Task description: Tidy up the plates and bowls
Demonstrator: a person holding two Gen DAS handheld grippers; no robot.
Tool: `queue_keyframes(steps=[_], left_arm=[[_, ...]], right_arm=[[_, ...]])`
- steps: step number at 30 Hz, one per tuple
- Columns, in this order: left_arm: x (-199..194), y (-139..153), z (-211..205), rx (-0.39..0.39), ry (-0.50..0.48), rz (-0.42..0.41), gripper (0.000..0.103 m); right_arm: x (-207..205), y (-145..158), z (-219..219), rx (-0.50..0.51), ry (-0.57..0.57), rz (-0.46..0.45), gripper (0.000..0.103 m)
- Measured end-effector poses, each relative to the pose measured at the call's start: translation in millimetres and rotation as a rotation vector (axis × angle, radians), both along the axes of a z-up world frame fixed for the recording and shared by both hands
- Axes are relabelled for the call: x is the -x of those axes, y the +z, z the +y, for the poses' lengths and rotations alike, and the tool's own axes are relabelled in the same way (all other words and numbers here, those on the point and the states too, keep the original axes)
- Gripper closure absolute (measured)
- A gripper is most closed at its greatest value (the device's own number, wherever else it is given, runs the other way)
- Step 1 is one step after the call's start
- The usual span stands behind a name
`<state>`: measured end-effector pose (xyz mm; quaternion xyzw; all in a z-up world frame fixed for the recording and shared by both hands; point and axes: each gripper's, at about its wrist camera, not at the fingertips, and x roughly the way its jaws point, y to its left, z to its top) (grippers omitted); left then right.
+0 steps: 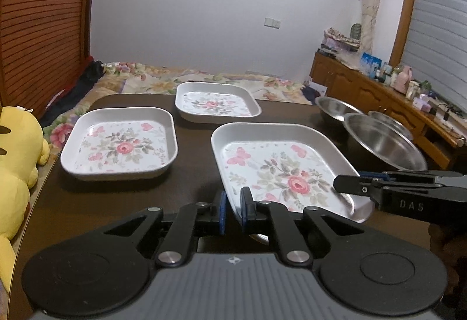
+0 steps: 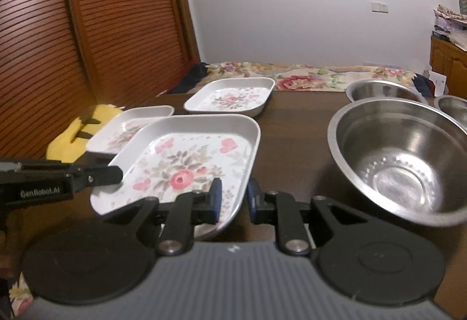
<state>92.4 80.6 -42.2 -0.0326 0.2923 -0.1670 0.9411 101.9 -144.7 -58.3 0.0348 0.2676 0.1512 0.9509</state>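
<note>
Both grippers hold one white square plate with a pink rose print (image 1: 277,174) (image 2: 189,162), just above the dark table (image 1: 192,162). My left gripper (image 1: 235,207) is shut on the plate's near-left rim and shows from the side in the right wrist view (image 2: 113,174). My right gripper (image 2: 235,194) is shut on the near-right rim, and its tip (image 1: 347,183) shows in the left wrist view. Two matching plates lie flat, one to the left (image 1: 122,145) (image 2: 128,130) and one further back (image 1: 216,102) (image 2: 233,98). Three steel bowls stand to the right, the nearest (image 1: 382,142) (image 2: 402,159) the largest.
The two other steel bowls (image 2: 382,92) (image 2: 452,107) sit behind the large one. A yellow plush toy (image 1: 17,150) leans at the table's left edge. A bed with a floral cover (image 1: 204,80) lies beyond the far edge. A cluttered wooden cabinet (image 1: 379,92) stands at right.
</note>
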Motion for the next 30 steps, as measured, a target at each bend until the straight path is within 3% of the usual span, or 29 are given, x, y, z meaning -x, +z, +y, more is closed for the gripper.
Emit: queue_keyframes(steps=[8, 11, 30], left_arm=[[31, -1, -2, -0.009, 0.001, -0.020, 0.092], [36, -4, -6, -0.053, -0.003, -0.025, 0.092], [45, -33, -3, -0.074, -0.005, 0.050, 0.091]], right_arm=[[30, -3, -3, -0.004, 0.036, 0.011, 0.083], [36, -10, -2, 0.000, 0.039, 0.018, 0.083], [44, -29, 7, 0.011, 0.042, 0.059, 0.083]])
